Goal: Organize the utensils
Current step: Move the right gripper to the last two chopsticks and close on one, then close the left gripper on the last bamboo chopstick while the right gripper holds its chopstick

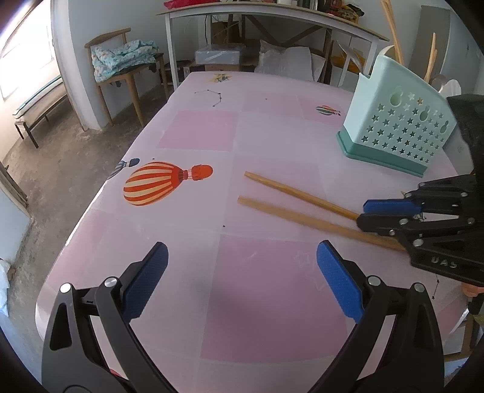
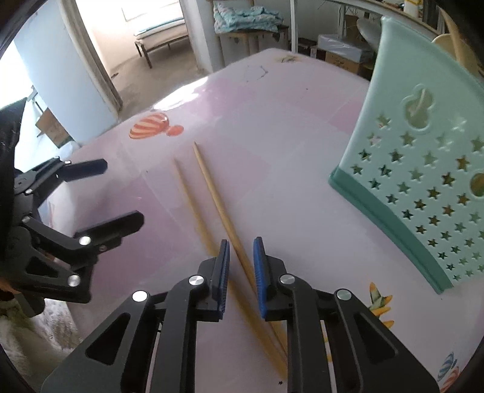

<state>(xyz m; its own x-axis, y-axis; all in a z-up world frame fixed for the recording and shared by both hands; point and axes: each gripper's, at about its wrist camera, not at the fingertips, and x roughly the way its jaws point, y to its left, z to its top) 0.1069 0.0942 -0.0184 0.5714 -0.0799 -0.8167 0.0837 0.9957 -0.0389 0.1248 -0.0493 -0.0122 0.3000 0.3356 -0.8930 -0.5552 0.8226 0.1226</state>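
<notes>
Two wooden chopsticks lie side by side on the pink tablecloth. One chopstick (image 2: 211,187) runs between the jaws of my right gripper (image 2: 241,251), which stand narrow with a small gap on each side of it; the pads do not press on it. The other chopstick (image 2: 189,196) passes under that gripper's left finger. In the left wrist view both chopsticks (image 1: 296,193) reach toward the right gripper (image 1: 366,213). My left gripper (image 1: 242,257) hovers open over bare cloth, holding nothing. A mint star-punched utensil holder (image 1: 399,127) stands behind, with wooden sticks in it.
The table (image 1: 196,127) has a rounded edge on the left, above a concrete floor. A chair with a folded blanket (image 1: 124,57) and a white desk (image 1: 272,15) stand beyond the far edge. The holder (image 2: 423,169) sits close to the right of the right gripper.
</notes>
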